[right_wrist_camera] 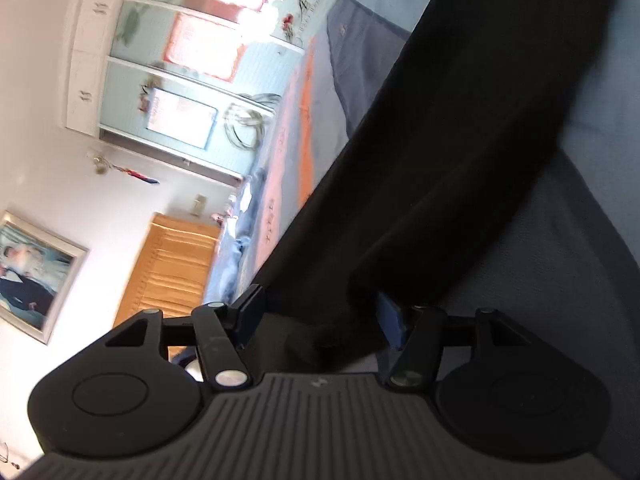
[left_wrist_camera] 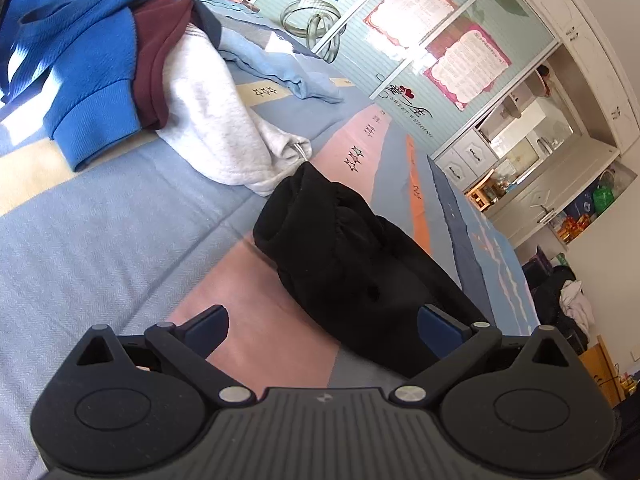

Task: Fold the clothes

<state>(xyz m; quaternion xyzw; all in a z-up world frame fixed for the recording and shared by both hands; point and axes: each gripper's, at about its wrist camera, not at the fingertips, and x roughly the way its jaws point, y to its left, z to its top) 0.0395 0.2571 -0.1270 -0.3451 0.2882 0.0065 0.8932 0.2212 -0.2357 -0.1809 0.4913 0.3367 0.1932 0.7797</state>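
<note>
A black garment (left_wrist_camera: 352,260) lies bunched on the striped bedsheet (left_wrist_camera: 100,240), its cuffed end pointing toward the clothes pile. My left gripper (left_wrist_camera: 324,330) hovers open just before it. Its right finger (left_wrist_camera: 440,330) touches the black cloth, and its left finger (left_wrist_camera: 208,332) is over a pink stripe. In the right wrist view the same black garment (right_wrist_camera: 440,160) stretches from the top right down into my right gripper (right_wrist_camera: 320,318). The fingers there are part closed, with a thick fold of black cloth filling the gap.
A pile lies at the far left of the bed: a blue sweatshirt (left_wrist_camera: 80,60), a maroon piece (left_wrist_camera: 160,52), a pale grey garment (left_wrist_camera: 212,112) and light blue cloth (left_wrist_camera: 272,64). The bed edge (left_wrist_camera: 480,240) drops off right. A wardrobe (left_wrist_camera: 420,40) and a wooden headboard (right_wrist_camera: 172,272) stand beyond.
</note>
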